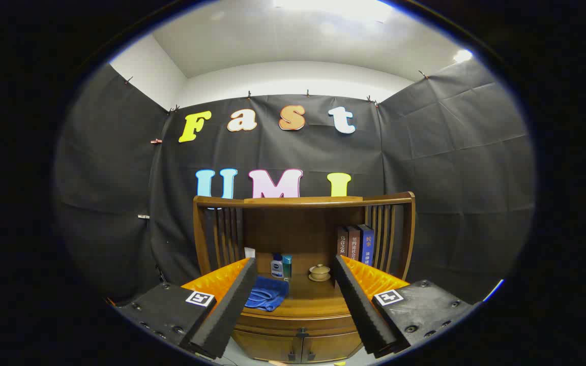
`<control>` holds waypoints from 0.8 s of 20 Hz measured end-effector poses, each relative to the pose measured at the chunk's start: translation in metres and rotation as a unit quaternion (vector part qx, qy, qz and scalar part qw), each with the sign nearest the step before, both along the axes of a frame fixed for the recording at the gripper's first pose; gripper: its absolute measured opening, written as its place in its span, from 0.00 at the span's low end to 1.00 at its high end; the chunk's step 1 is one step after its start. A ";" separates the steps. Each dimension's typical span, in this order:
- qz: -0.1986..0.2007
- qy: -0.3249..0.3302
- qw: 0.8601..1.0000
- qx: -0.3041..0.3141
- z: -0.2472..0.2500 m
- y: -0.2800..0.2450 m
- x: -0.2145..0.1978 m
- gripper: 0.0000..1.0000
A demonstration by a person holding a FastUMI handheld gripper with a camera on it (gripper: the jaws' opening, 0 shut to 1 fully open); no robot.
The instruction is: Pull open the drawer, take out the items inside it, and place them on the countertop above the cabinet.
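A wooden cabinet stands ahead of me against the booth wall. Its drawer front runs just under the countertop and looks shut, with a small dark handle at its middle. Nothing of the drawer's inside shows. My gripper is open and held in the air in front of the cabinet. Its two black-padded fingers stand wide apart, with nothing between them. The cabinet top lies beyond and between them.
On the countertop lie a folded blue cloth, two small bottles and a lidded tan cup. Three books stand at the right. A wooden railing surrounds the back and sides. Two cabinet doors sit below the drawer.
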State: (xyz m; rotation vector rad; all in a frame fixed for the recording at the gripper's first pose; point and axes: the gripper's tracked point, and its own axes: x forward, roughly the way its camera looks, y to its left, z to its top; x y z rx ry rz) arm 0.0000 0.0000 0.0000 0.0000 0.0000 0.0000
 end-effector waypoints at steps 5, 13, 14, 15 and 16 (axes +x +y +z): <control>0.001 0.003 1.000 0.000 0.000 -0.002 0.004 0.98; 0.002 0.005 1.000 0.001 -0.001 -0.004 0.008 0.98; 0.001 0.006 1.000 0.001 0.000 -0.005 0.008 0.98; 0.000 0.005 1.000 0.000 0.000 -0.007 0.008 0.98; 0.000 0.005 1.000 0.001 0.000 -0.007 0.008 0.98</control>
